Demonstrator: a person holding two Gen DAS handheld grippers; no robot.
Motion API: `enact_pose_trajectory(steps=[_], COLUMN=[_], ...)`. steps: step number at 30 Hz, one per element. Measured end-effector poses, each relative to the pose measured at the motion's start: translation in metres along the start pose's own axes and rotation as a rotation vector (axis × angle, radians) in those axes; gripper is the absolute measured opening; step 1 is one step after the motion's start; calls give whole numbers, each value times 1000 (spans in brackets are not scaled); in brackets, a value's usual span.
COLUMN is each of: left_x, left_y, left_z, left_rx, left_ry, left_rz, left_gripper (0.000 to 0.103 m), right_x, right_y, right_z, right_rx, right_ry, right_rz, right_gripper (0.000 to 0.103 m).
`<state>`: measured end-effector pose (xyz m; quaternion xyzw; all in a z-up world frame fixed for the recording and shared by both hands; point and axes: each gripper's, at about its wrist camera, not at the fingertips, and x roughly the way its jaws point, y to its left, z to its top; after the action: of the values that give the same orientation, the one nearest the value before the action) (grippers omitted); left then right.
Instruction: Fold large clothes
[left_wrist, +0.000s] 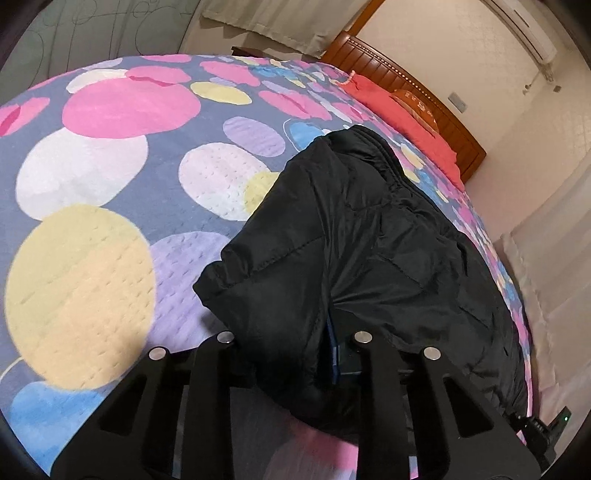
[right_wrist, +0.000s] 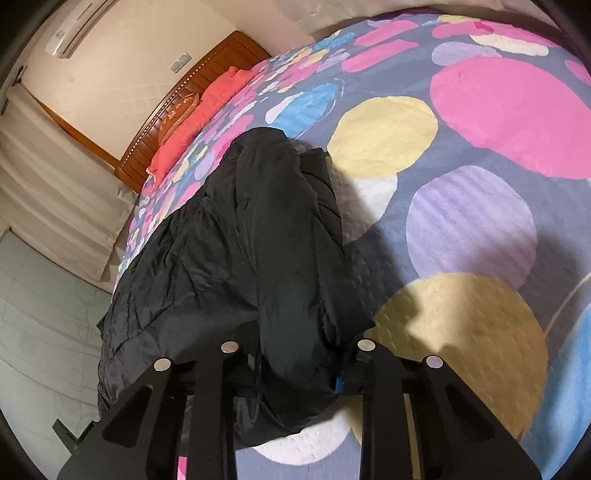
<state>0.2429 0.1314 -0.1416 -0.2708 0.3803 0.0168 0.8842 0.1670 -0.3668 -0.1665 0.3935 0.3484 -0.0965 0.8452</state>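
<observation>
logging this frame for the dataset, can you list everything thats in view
jacket: one, black, padded, bunched on the bedspread, its near end between both grippers' fingers
bedspread: one, grey-blue with pink, yellow, lilac, white and blue circles, covering the bed
pillow: one, red, by the headboard
headboard: one, brown wood, against the wall
air conditioner: one, white, high on the wall
curtain: cream, beside the bed
left gripper: black, shut on the jacket
right gripper: black, shut on the jacket
</observation>
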Motion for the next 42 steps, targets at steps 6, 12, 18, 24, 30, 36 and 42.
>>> enact_pose_trajectory(steps=[6, 12, 18, 24, 30, 36, 42], left_x=[-22, -50, -77, -94, -104, -108, -114], left_y=[11, 26, 38, 47, 50, 53, 58], left_z=[-12, -35, -58, -74, -81, -83, -87], left_rx=[-15, -17, -13, -15, -14, -14, -14], left_ry=[17, 31, 30, 33, 34, 36, 37], left_rz=[-1, -6, 9, 17, 20, 20, 18], left_gripper=[25, 25, 25, 25, 25, 25, 25], right_x=[-15, -37, -55, -69, -76, -82, -84], right_y=[-6, -15, -24, -33, -37, -40, -42], right_z=[-8, -26, -45, -58, -64, -69, -69], right_rx=[-12, -43, -59, -65, -63, -63, -63], right_ry=[13, 28, 42, 52, 56, 61, 66], right_rz=[5, 1, 4, 10, 13, 12, 12], right_gripper=[25, 25, 25, 25, 25, 25, 25])
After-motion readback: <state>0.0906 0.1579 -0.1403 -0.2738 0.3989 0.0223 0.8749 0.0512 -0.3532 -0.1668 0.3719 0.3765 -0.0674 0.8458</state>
